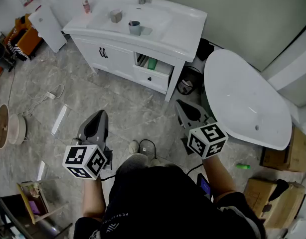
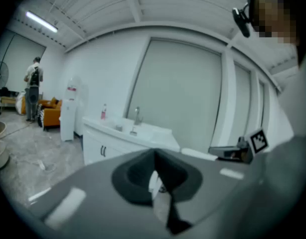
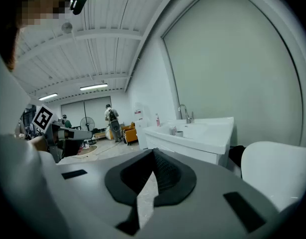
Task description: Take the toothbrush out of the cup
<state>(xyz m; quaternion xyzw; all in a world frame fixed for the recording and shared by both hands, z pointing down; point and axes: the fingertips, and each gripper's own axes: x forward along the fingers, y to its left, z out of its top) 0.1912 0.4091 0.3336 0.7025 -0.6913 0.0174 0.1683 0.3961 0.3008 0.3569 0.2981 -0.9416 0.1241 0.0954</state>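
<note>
Looking down from the head view, both grippers hang over grey, marble-veined floor tiles, well apart from the fixtures. The left gripper sits at eleven o'clock of the person's torso and the right gripper at one o'clock. Each is a grey wedge-shaped body bearing a cube of black-and-white square markers. A glossy white vanity with a moulded basin stands at twelve o'clock, one drawer pulled out. A smooth white oval bathtub lies at two o'clock. A grey cylindrical cup stands upright on the vanity top, at four o'clock of a second, tan cup. The toothbrush cannot be made out at this range. In the left gripper view, the dark padded jaws meet in a closed V with nothing between them. The vanity stands beyond at eleven o'clock, and the right gripper's marker cube shows at three o'clock. In the right gripper view, the jaws are likewise pressed together and empty, one pad showing a finely ridged face. The vanity with both small cups lies at one o'clock and the bathtub's rounded rim at four o'clock.
</note>
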